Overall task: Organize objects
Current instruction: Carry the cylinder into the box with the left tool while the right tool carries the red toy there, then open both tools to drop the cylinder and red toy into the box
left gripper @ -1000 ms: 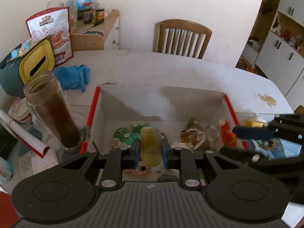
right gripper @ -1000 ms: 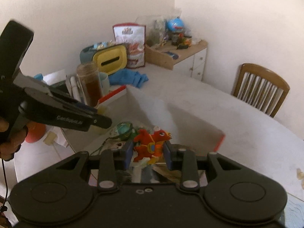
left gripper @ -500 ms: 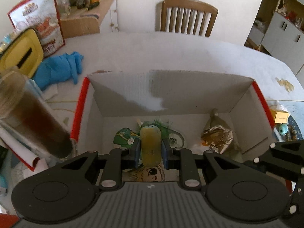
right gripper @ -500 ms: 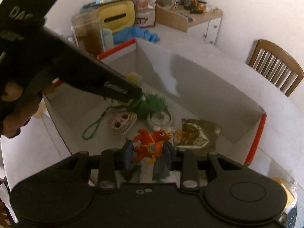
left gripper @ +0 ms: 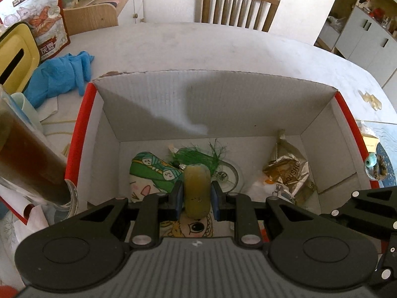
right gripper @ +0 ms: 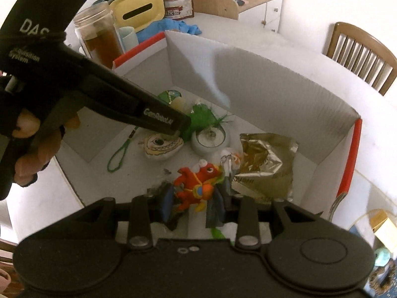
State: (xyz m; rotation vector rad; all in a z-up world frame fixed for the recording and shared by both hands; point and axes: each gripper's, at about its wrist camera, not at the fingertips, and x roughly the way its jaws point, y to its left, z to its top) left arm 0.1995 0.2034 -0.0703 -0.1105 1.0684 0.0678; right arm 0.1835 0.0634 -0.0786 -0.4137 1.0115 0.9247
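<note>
A kitchen table (left gripper: 223, 49) carries my open box (left gripper: 223, 104), a chair (left gripper: 238, 5) behind it. My left gripper (left gripper: 197, 196) is clenched on a yellow-green capsule (left gripper: 197, 191), hanging low inside the box over a cartoon pouch (left gripper: 148, 173) and green tuft (left gripper: 198, 157). My right gripper (right gripper: 192, 198) appears parted around a red dragon (right gripper: 196, 183), pads beside it, though I can't tell for sure whether it's let go; the dragon sits low in the box just beside a foil bag (right gripper: 265, 164). A dish (right gripper: 211, 140) lies between the two tools. My worry: the grippers work close together, so one could knock the other. The capsule looks smooth and may roll once I release. The jar (left gripper: 24, 159) stands just outside the left wall, so a wide withdrawal might tip it.
</note>
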